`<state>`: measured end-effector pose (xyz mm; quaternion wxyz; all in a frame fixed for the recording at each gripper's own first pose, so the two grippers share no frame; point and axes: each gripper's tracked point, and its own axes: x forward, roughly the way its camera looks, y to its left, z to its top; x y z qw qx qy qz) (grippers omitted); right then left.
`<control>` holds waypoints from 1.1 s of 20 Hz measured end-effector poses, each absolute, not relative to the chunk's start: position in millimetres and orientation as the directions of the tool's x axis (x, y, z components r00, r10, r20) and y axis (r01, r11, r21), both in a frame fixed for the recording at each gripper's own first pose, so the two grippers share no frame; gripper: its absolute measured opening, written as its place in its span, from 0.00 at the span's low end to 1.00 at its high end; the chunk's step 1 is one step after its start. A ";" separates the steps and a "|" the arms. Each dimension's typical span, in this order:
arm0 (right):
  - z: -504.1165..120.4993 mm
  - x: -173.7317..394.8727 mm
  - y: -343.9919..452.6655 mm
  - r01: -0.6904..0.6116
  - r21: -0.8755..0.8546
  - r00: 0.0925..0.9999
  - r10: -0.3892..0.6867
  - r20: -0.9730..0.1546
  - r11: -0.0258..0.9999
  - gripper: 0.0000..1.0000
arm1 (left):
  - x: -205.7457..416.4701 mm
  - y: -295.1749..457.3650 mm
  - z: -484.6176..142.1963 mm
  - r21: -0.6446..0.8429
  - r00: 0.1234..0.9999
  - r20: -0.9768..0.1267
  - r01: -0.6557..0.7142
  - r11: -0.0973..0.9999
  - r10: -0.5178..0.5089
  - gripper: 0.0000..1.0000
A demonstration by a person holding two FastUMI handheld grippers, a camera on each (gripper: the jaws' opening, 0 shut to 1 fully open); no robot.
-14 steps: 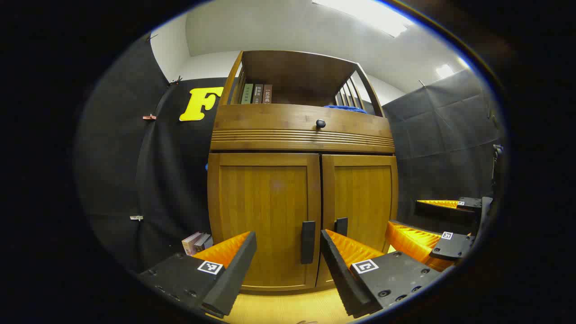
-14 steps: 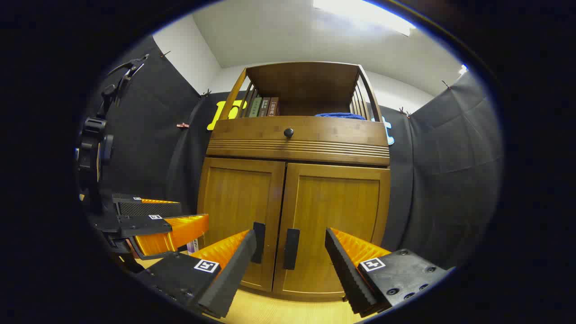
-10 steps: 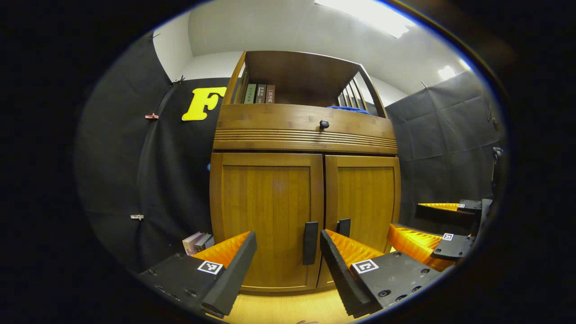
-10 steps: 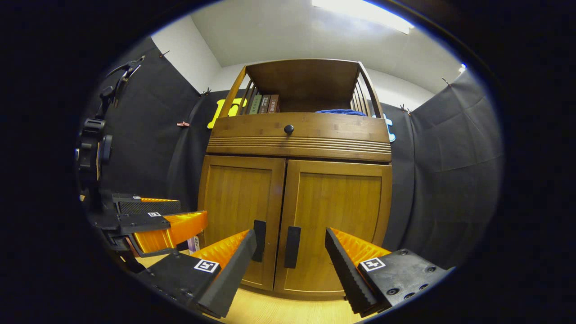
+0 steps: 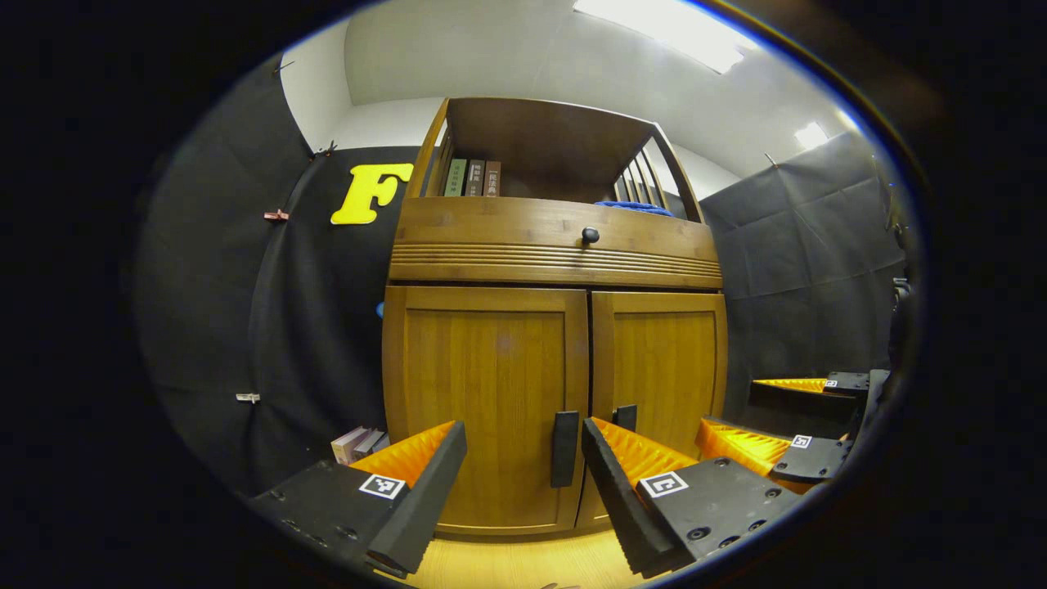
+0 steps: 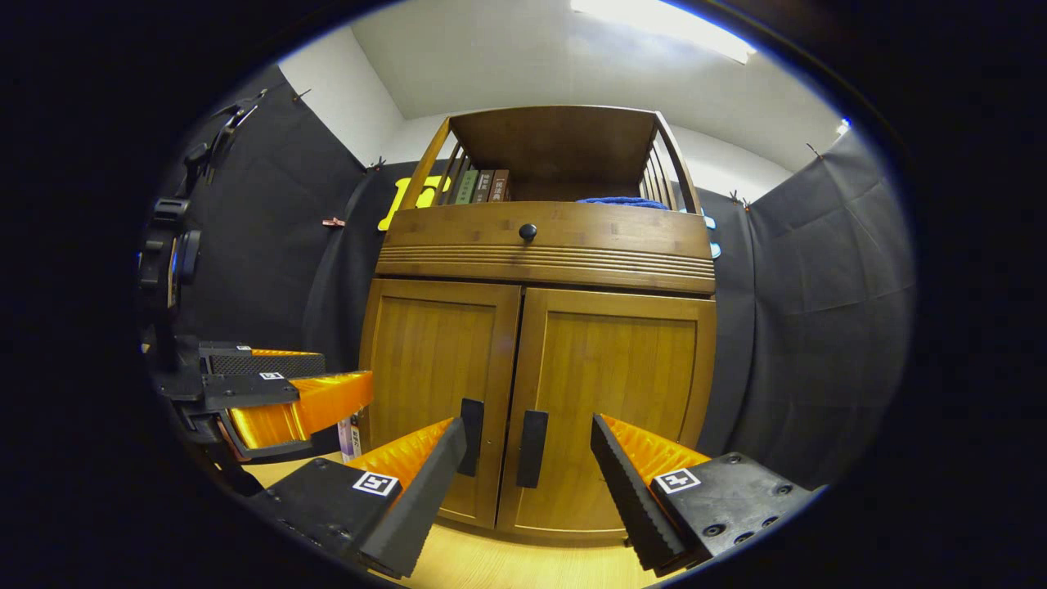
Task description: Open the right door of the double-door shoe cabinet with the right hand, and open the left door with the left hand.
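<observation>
Now we hold the left gripper (image 5: 523,458) with its fingers spread wide, low in front of the cabinet (image 5: 556,245) and touching nothing. Between its fingertips we see the left handle (image 5: 564,448), a dark upright bar at the inner edge of the left door (image 5: 483,393). The right gripper (image 6: 527,458) is likewise spread, with the right handle (image 6: 532,448) standing between its fingers, apart from both, at the inner edge of the right door (image 6: 613,393). Both doors sit closed, flush under the drawer (image 6: 544,245) with its round knob (image 6: 527,231). In the left gripper view the right gripper shows off at the right edge; in the right gripper view the left one shows at the left edge. Above, on the open shelf, we see books (image 5: 473,177) at the left corner and a blue cloth (image 5: 634,207) at the right. More books (image 5: 356,442) lie on the floor (image 6: 507,564) by the cabinet's left bottom corner.
</observation>
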<state>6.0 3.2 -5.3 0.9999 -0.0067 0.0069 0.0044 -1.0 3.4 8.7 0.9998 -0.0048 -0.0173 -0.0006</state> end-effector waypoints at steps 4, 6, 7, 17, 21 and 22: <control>-6.3 5.3 5.3 -0.016 -0.015 1.000 0.016 -0.020 1.000 0.97 | -5.3 3.8 8.8 -0.006 0.999 0.035 0.007 1.000 -0.006 0.88; -7.3 4.9 5.3 -0.018 -0.017 1.000 0.018 -0.025 1.000 0.98 | -3.9 4.3 9.0 -0.011 1.000 0.031 0.007 1.000 -0.007 0.88; -8.0 4.5 5.5 -0.018 -0.021 0.999 0.017 -0.028 1.000 0.97 | -4.4 4.3 7.7 -0.014 1.000 0.029 0.009 1.000 -0.009 0.88; -10.1 13.4 6.3 -0.003 -0.019 1.000 0.003 -0.008 1.000 0.97 | -14.3 16.5 8.4 -0.032 0.999 0.052 -0.001 0.999 0.003 0.88; -19.2 22.7 10.5 0.002 -0.027 1.000 -0.002 -0.005 1.000 0.97 | -21.1 25.4 4.9 -0.023 0.999 0.051 -0.011 1.000 0.012 0.89; -23.3 30.7 10.5 0.007 -0.027 1.000 -0.007 -0.007 1.000 0.97 | -24.8 25.9 4.6 -0.020 0.998 0.055 -0.009 1.000 0.010 0.88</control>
